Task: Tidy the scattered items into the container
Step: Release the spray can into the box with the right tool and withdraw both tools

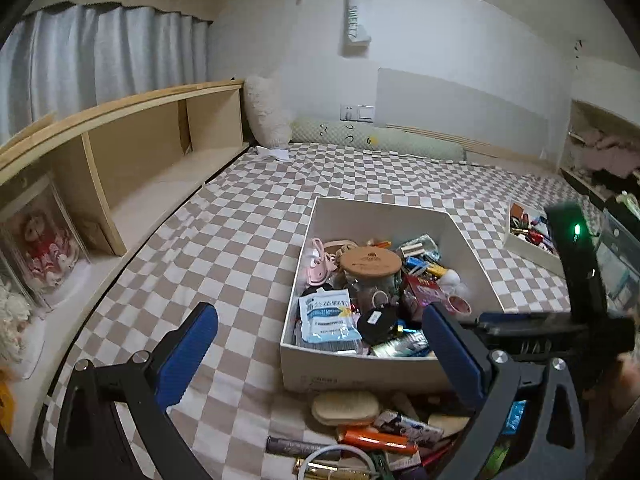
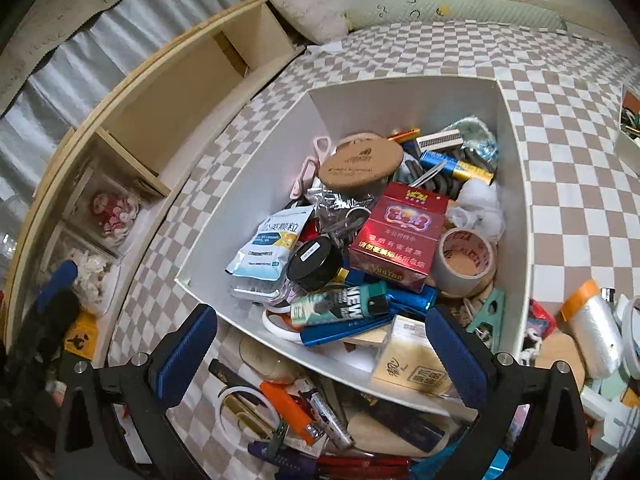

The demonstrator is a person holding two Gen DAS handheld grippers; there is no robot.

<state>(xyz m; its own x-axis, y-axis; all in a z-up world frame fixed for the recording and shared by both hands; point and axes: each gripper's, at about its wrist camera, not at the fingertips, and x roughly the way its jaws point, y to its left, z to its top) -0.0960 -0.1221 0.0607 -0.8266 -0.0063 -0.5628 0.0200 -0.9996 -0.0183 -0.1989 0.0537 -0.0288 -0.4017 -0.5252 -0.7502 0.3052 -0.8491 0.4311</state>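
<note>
A white cardboard box [image 1: 304,240] sits on the checkered bed, also in the right wrist view [image 2: 248,184]. It holds many small items: a cork-lidded jar [image 2: 360,162], a red cigarette pack [image 2: 396,236], a tape roll [image 2: 466,260], a blue-white sachet [image 2: 266,248]. Loose items lie in front of the box: an orange lighter [image 1: 380,438], a white ring [image 2: 244,404], a brush [image 1: 346,408]. My left gripper [image 1: 320,360] is open and empty before the box's near wall. My right gripper [image 2: 322,354] is open and empty above the box's near edge, over a yellow pack [image 2: 416,360].
A wooden shelf unit [image 1: 132,160] runs along the bed's left side with doll cases [image 1: 36,248]. A second small box of items [image 1: 532,236] sits at the right. Pillows [image 1: 268,112] lie at the headboard. More clutter [image 2: 592,336] lies right of the box.
</note>
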